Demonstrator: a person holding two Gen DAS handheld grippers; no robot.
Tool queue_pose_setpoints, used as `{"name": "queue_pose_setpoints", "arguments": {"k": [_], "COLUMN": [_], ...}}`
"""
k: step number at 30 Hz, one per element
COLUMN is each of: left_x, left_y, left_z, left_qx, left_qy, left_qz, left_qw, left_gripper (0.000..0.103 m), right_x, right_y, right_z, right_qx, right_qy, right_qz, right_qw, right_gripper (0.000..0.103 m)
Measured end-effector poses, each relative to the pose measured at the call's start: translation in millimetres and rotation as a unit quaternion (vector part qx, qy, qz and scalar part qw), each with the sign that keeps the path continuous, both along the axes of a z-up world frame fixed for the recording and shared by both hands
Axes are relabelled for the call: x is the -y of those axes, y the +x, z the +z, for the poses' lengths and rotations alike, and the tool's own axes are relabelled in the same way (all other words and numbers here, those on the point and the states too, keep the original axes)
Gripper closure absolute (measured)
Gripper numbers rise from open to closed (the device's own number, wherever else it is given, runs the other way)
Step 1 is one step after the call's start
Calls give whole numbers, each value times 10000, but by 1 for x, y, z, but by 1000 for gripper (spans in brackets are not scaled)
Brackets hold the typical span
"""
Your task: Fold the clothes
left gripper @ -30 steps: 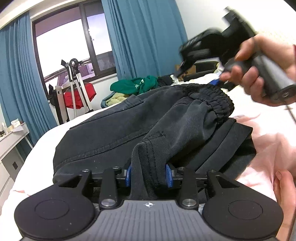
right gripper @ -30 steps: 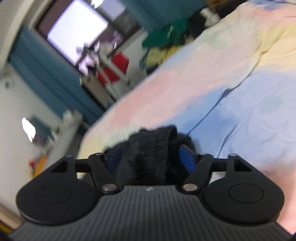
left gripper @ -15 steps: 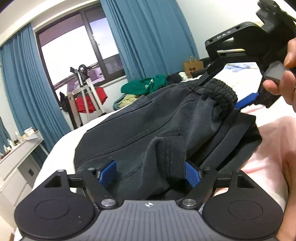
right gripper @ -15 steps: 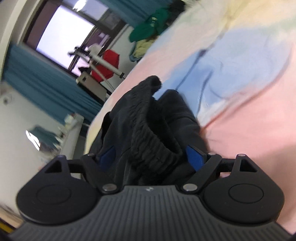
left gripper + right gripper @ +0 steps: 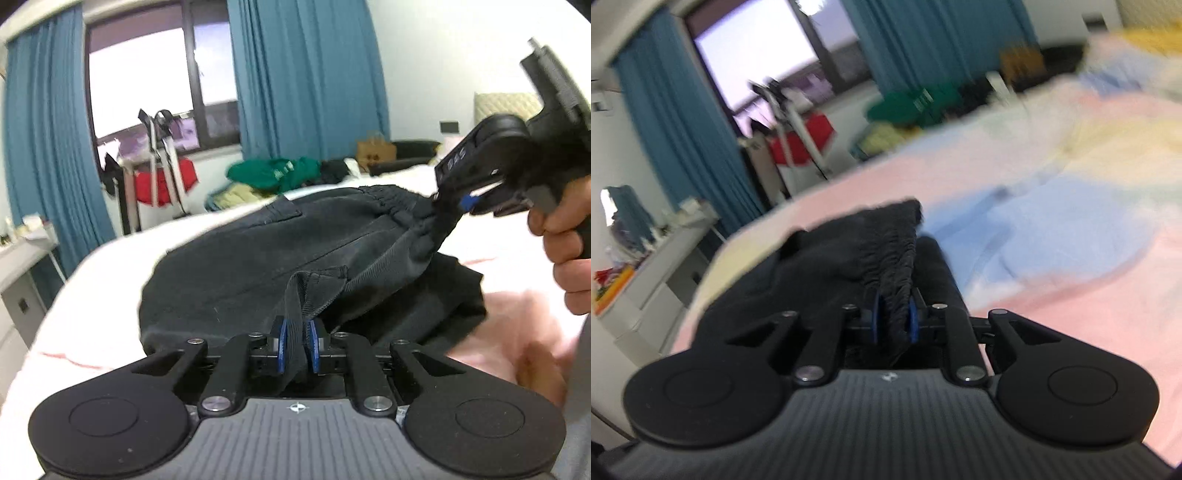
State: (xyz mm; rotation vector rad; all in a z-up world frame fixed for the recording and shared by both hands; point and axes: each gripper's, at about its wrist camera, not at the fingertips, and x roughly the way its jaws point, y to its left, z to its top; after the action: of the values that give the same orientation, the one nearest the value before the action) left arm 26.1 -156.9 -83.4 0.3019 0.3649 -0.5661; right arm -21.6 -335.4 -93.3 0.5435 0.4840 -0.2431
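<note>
shorts, dark grey cotton with an elastic waistband (image 5: pixel 295 247), lie ahead half-folded on the bed (image 5: pixel 92 295); my left jaws pinch the hem, my right jaws the waistband; final fold remains.

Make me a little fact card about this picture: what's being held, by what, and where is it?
Garment: black shorts
Resting on: bed with a pastel sheet
Left gripper: jaws shut on a fold of the shorts' hem
Right gripper: jaws shut on the elastic waistband
Background: blue curtains, green clothes pile
</note>
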Motion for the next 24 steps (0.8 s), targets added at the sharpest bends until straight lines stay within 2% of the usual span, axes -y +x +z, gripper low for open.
{"name": "queue_pose_setpoints", "arguments": {"k": [3,6,8,9,10,12,13,15,17,19,20,21,23,24], "left_x": [-1,-2,-3,-3,-3,-4,-3,-4,-10,-19,-24,-31,-50,-58], "left_y": [2,5,7,7,8,10,11,13,16,20,23,27,41,51], "left_z": [-3,-5,-7,-8,-9,-9,-7,-3,7,18,24,30,40,41], "left_qx": [-149,-297,-396,-446,-495,-603,-669,-802,-979,-1215,-1329,-1418,-1554,-1631], "left_qy": [-12,-23,-31,-35,-39,-61,-92,-178,-404,-706,-823,-975,-1314,-1440], "left_qz": [-16,-32,-42,-47,-53,-68,-83,-118,-153,-190,-214,-192,-47,49], "left_qw": [9999,9996,9992,9990,9988,9981,9977,9966,9943,9899,9875,9849,9791,9760], "left_gripper": [89,88,87,86,85,81,80,71,63,59,48,32,12,11], "right_x": [11,12,11,12,13,13,13,16,25,34,37,41,47,49], "right_y": [4,5,10,15,19,27,33,47,62,76,81,86,94,97], "right_z": [-6,-4,-2,-1,-1,1,-1,-4,-12,-20,-23,-26,-30,-32], "right_qx": [-138,-138,-243,-295,-330,-421,-530,-743,-926,-1086,-1102,-1132,-1139,-1127], "right_qy": [387,412,345,353,374,323,256,165,337,534,701,830,945,962], "right_qz": [53,221,372,477,555,644,700,802,833,869,912,984,1181,1294], "right_qw": [9991,9988,9984,9978,9972,9965,9958,9939,9916,9888,9872,9852,9819,9805], "right_gripper": [78,73,57,39,26,24,20,20,19,17,17,16,14,13]}}
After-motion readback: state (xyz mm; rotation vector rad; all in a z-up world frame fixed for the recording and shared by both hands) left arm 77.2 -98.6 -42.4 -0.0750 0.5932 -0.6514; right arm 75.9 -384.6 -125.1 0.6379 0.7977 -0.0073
